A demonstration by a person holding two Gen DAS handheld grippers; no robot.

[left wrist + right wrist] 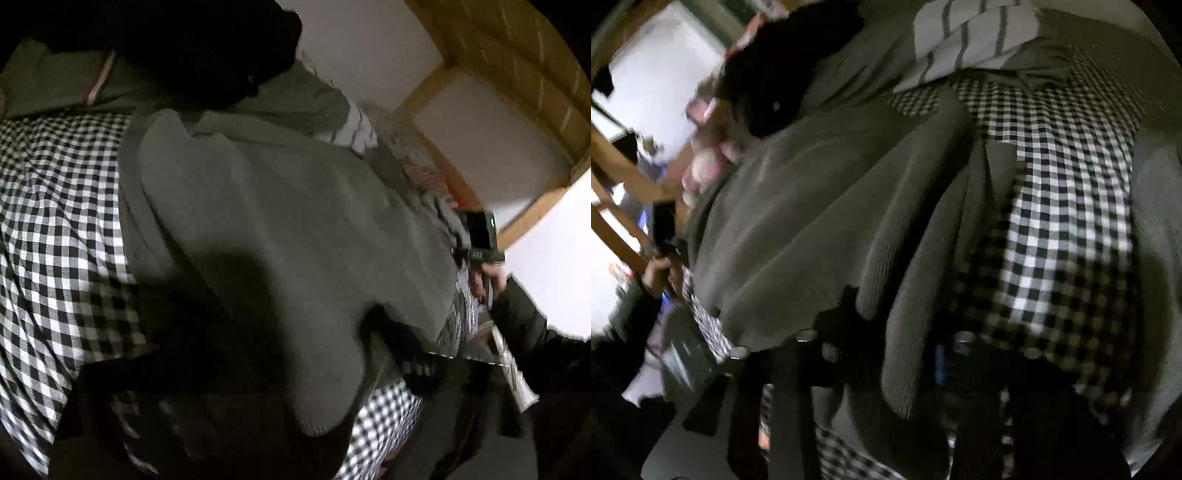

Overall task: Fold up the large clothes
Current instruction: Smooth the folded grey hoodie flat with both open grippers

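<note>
A large grey knitted garment (280, 229) lies spread over a black-and-white checked sheet (59, 206). In the left wrist view its near edge drapes over my left gripper (332, 369), whose fingers are dark and mostly hidden under the cloth. The right gripper (480, 240) shows at the right edge of that view, held by a hand at the garment's far side. In the right wrist view the grey garment (812, 221) hangs in folds over my right gripper (879, 354), which is shut on its hem. The checked sheet (1063, 206) lies to the right.
A black garment (207, 48) and a white striped cloth (351, 129) lie at the far side of the bed. A wooden frame (491, 55) and white wall stand behind. Pink items (705, 162) lie at the left of the right wrist view.
</note>
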